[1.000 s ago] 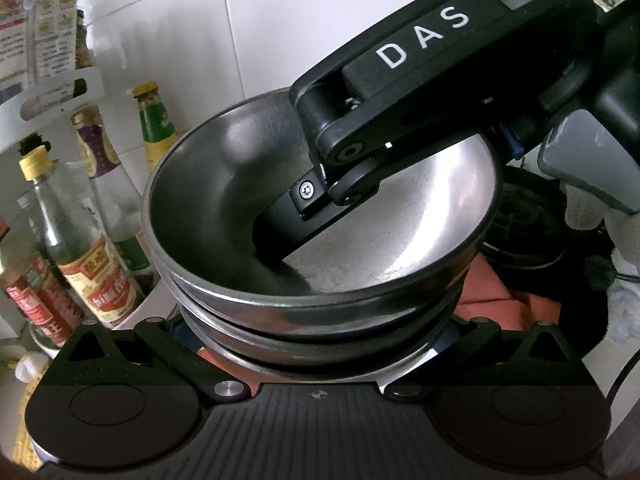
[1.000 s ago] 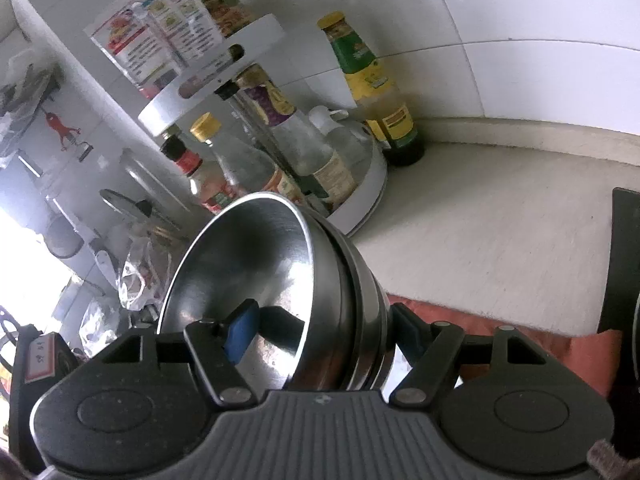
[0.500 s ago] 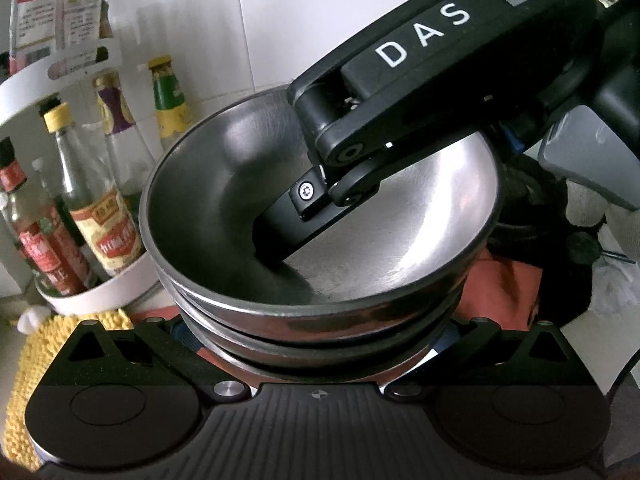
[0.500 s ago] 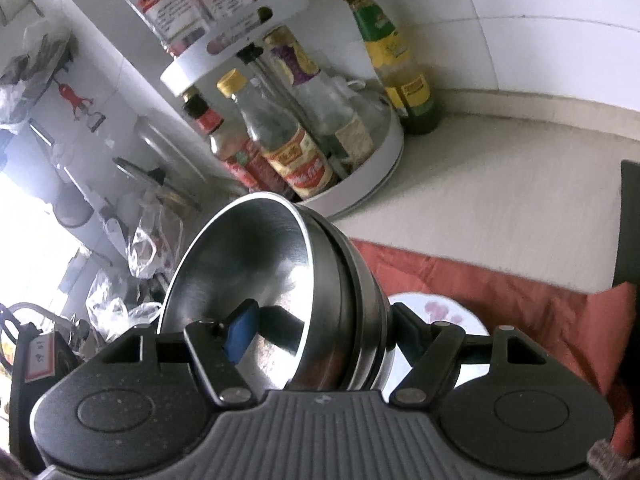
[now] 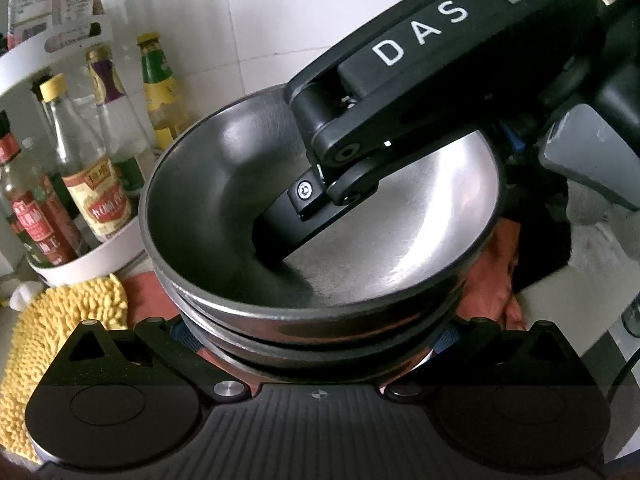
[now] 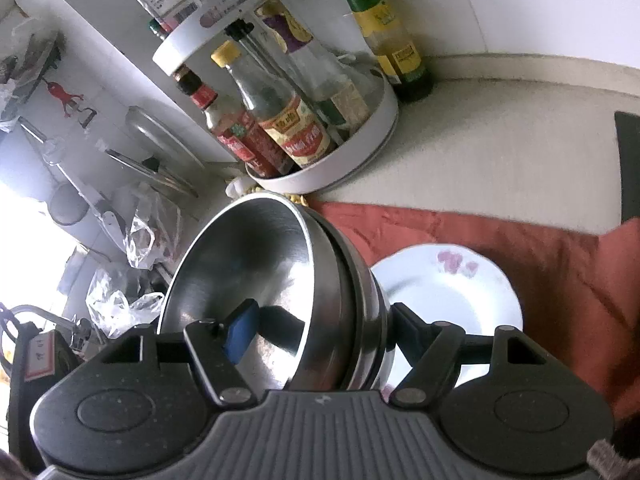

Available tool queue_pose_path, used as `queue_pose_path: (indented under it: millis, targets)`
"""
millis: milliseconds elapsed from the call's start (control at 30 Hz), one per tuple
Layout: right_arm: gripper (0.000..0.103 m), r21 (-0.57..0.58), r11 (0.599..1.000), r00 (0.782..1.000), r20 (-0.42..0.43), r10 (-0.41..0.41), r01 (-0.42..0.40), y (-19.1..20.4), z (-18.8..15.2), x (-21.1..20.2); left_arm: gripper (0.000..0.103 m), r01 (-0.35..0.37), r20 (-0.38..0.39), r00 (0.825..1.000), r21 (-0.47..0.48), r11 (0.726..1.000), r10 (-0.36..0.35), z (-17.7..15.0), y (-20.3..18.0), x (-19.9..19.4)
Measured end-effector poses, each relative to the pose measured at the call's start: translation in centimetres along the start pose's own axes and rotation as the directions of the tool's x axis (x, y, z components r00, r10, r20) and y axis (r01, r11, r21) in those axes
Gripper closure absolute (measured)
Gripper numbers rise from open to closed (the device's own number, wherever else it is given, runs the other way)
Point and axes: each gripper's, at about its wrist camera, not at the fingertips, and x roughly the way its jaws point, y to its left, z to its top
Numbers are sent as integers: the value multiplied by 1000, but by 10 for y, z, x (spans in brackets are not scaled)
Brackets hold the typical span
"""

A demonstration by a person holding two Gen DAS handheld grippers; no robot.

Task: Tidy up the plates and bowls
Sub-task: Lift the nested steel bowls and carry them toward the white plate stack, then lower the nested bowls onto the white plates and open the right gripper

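Bowl stack (image 6: 320, 300) clenched by right tool (image 6: 320, 328); left tool (image 5: 316, 332) unclear; plate (image 6: 452, 292) only right view.

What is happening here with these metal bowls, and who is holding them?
A person is carrying a nested stack of steel bowls with two handheld grippers. The right gripper clamps the stack's wall, one finger inside the top bowl and one outside. The left gripper holds the stack from the opposite side at its lower rims. The stack hangs tilted above a red cloth, next to a white flowered plate and a white bottle rack.
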Motion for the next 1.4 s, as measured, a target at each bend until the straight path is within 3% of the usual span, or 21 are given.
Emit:
queue_pose_path:
  millis: [367,733,933,1167,1400]
  targets:
    - [36,79,996,999,-9,-50,51,-8,-28,9,0,53,-52,997,19,998,-52,-16,1,24]
    - [36,135,987,996,-5,-88,88,-33,-28,27,0,84,-96,992,17,996,-82,-20,-4,51]
    - [36,171,981,996,-9,-91,91,-50,-25,41,0,83,-104,991,12,996,-81,-17,-1,70]
    - [36,108,986,990,34,-134,130,-58,-16,50,0,36,-77,996,28,999,-33,-13,-5,89]
    - [36,80,993,993,78,-91,84,-72,-10,59,0,3,-59,998,40,999,-1,-13,-4,86]
